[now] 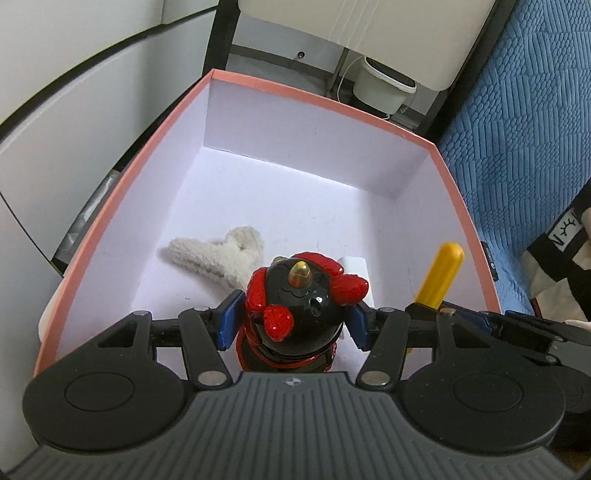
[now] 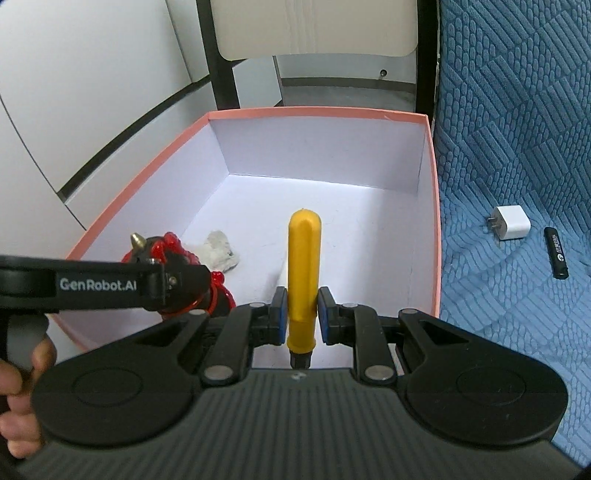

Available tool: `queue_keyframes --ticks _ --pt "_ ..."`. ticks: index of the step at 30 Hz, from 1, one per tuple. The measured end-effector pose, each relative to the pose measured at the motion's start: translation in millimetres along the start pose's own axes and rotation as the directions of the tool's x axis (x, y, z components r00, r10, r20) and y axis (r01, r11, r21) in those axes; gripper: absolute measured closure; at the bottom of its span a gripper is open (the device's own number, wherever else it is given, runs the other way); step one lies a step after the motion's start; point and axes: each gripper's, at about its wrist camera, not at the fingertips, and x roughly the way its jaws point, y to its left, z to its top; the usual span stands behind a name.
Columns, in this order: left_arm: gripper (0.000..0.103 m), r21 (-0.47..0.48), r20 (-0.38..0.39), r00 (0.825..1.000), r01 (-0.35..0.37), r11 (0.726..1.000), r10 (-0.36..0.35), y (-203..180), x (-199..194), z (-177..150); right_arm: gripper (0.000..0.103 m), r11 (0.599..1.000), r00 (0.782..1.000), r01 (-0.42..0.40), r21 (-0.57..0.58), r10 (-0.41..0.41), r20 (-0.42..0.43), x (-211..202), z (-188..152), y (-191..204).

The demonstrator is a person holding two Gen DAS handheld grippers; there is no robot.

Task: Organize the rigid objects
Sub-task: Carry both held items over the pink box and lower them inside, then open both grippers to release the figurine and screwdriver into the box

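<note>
Over a blue quilted cover [image 1: 517, 147], beside white cabinet panels [image 1: 55, 129] and a dark-framed chair [image 1: 369, 33], we look from the left wrist into one pink-rimmed box [image 1: 306, 94] with white walls. Our left hand-held gripper [image 1: 293, 321] pinches one red-and-black figurine [image 1: 295, 302], upright over the box floor, its gold spike pointing up toward the camera. One fluffy white piece [image 1: 218, 253] lies on the floor behind it.

From the right wrist we see the same box [image 2: 321, 110]. Our right hand-held gripper [image 2: 301, 314] is clamped on one yellow handle [image 2: 303, 273]; its long axis runs away from the camera, rounded end toward the far wall, above the box interior. On the cover lie one white charger [image 2: 511, 222] and one black stick [image 2: 557, 252], well apart from the box.
</note>
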Motion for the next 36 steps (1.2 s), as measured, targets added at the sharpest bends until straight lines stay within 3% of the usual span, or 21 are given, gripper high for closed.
queue_keyframes --ticks 4,17,27,36 --pt "0.039 -0.005 -0.014 1.000 0.004 1.000 -0.004 0 4 0 0.081 1.000 1.000 -0.010 0.008 0.010 -0.005 -2 0 0" --pt "0.039 0.009 0.097 0.995 0.023 1.000 -0.024 -20 -41 9 0.079 0.999 0.995 -0.050 0.017 0.049 0.087 -54 22 0" --pt "0.039 0.048 0.165 0.985 0.047 0.998 -0.054 -58 -77 0 0.079 1.000 0.988 -0.024 0.018 0.021 0.155 -108 30 -15" --pt "0.039 0.090 0.176 0.980 0.073 0.993 -0.088 -94 -89 -19 0.079 0.999 0.984 0.018 0.036 -0.024 0.174 -146 23 -39"
